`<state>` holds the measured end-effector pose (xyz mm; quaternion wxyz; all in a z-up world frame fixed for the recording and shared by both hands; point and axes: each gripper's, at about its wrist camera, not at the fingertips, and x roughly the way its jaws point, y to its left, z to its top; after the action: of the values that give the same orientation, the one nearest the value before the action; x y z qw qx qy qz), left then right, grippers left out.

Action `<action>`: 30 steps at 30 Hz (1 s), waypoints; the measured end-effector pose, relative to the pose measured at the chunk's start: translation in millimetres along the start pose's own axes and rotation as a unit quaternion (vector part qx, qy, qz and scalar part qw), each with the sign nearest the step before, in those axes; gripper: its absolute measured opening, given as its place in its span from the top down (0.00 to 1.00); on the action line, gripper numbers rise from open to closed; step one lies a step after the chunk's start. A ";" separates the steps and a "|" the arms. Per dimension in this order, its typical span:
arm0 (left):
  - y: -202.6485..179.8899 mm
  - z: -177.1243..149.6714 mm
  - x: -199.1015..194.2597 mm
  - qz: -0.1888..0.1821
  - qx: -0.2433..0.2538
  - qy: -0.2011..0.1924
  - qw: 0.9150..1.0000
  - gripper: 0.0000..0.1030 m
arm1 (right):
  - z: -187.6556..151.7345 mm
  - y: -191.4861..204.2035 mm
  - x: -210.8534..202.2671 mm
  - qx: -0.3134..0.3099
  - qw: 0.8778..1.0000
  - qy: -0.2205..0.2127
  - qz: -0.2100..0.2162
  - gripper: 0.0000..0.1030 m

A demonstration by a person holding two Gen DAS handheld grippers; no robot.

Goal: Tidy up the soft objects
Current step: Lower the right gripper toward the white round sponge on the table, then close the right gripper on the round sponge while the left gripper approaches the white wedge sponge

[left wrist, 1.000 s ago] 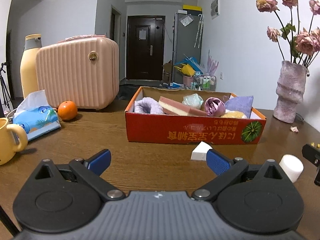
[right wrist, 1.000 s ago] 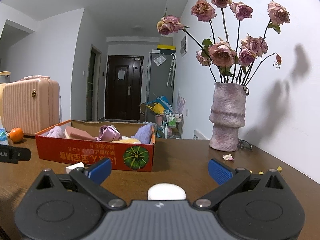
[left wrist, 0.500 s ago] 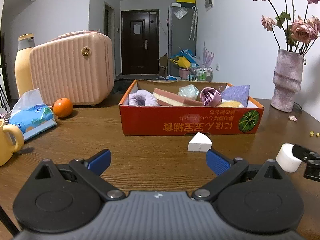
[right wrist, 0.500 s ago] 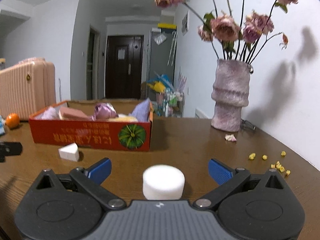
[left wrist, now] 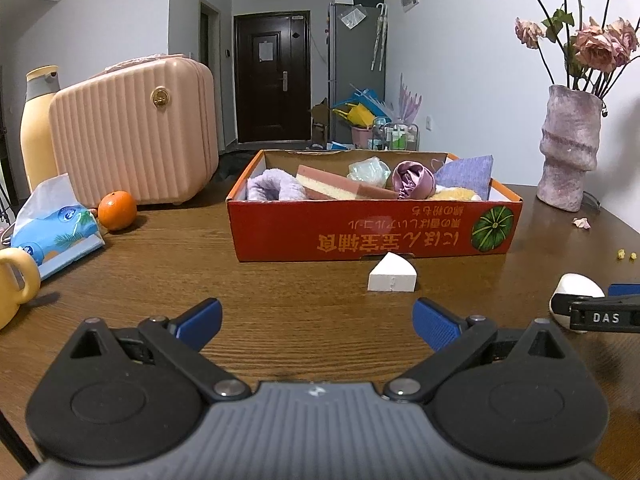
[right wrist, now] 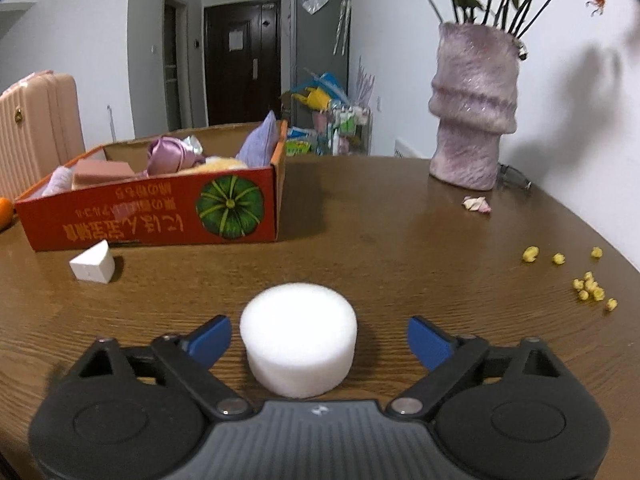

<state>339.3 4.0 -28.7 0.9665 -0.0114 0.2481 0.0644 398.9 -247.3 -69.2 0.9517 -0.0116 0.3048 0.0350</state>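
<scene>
Right gripper: jaws apart, round white sponge between them, untouched. Left gripper: jaws apart, empty, facing the wedge sponge beside the box.

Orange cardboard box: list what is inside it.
The orange cardboard box holds a lavender fluffy cloth, pink-and-yellow sponge, pale mesh puff, purple scrunchie, blue-grey pouch. Lower contents are hidden.

White round sponge and wedge sponge lie apart before the filled red box
</scene>
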 end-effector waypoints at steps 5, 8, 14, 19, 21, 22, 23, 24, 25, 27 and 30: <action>0.0 -0.8 1.5 -0.003 0.001 0.005 1.000 0.00 | 2.5 -0.2 9.4 -0.001 1.000 0.018 0.015 0.35; -1.7 -0.9 3.5 -0.004 0.004 0.008 1.000 0.00 | 2.5 1.4 9.6 -0.004 1.000 0.016 0.017 0.44; -3.8 0.4 3.9 -0.006 0.006 0.005 1.000 0.00 | 3.4 1.5 3.8 -0.004 1.000 -0.003 0.013 0.45; -8.6 2.9 7.8 -0.009 0.010 0.005 1.000 0.00 | 4.7 0.6 -0.1 -0.001 1.000 -0.020 0.008 0.45; -11.2 4.7 9.8 -0.010 0.011 0.003 1.000 0.00 | 5.7 -0.8 -1.1 0.004 1.000 -0.026 0.006 0.45; -12.6 5.6 11.4 -0.010 0.013 0.002 1.000 0.00 | 5.9 -1.3 -1.4 0.006 1.000 -0.029 0.006 0.45; -14.1 6.6 13.3 -0.009 0.014 0.001 1.000 0.00 | 6.5 -1.9 -1.8 0.009 0.999 -0.032 0.006 0.45; -15.5 7.5 14.8 -0.008 0.015 0.000 1.000 0.00 | 7.3 -2.6 -2.2 0.012 0.999 -0.036 0.006 0.45; -16.9 8.7 16.8 -0.008 0.015 -0.001 1.000 0.00 | 7.8 -3.1 -2.6 0.015 0.999 -0.040 0.004 0.45; -19.2 11.1 20.5 -0.010 0.015 -0.002 1.000 0.00 | 8.8 -3.9 -2.8 0.019 0.999 -0.044 0.003 0.45; -23.2 15.3 28.5 -0.014 0.016 -0.001 1.000 0.00 | 10.2 -4.4 -1.9 0.025 0.998 -0.049 0.001 0.45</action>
<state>374.4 -14.8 -29.2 0.9675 0.0012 0.2483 0.0470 403.6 -251.3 -59.8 0.9655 0.0142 0.2584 0.0293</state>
